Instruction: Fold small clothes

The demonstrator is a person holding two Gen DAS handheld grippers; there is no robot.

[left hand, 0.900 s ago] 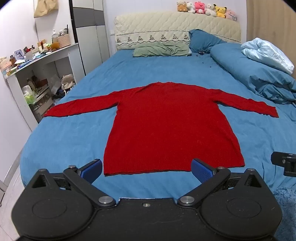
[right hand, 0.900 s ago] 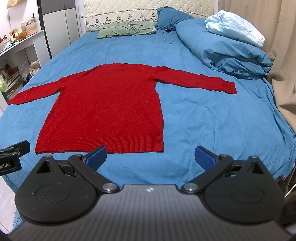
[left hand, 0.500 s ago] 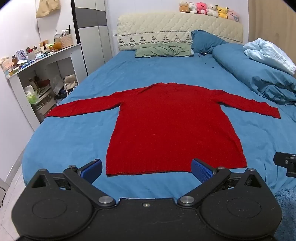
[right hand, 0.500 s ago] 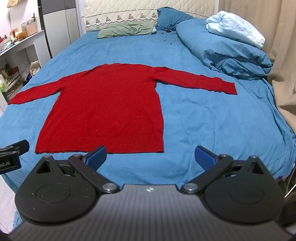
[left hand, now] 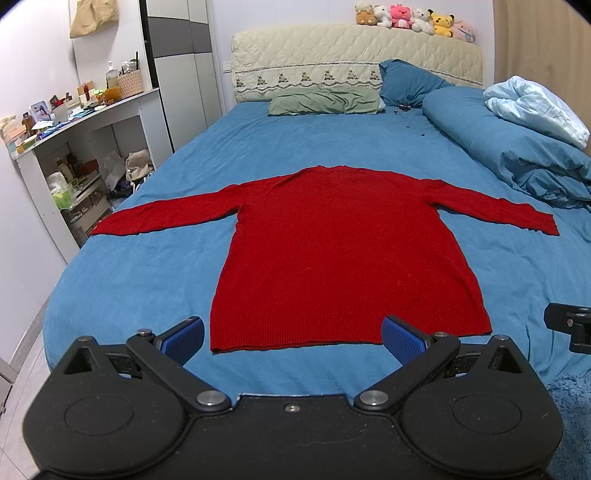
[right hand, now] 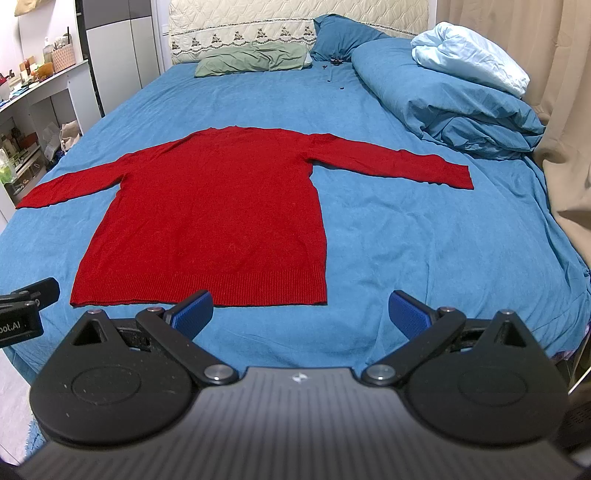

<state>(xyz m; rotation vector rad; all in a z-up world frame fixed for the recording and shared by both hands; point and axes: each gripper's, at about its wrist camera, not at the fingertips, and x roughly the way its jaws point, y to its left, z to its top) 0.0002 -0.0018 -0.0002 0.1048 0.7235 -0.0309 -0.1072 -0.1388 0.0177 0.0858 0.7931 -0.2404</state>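
A home bedroom. A wide bed (left hand: 155,266) fills it, plush toys (left hand: 413,18) at twelve o'clock, cluttered shelf (left hand: 85,110) at ten.

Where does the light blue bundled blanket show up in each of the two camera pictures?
Left wrist view: the light blue bundled blanket sits at the far right edge, upper part, on top of the rolled dark blue duvet.
Right wrist view: it sits at upper right, nearer the middle, again atop the duvet.
Shared landmark: the flat red knitted sweater on the bed.
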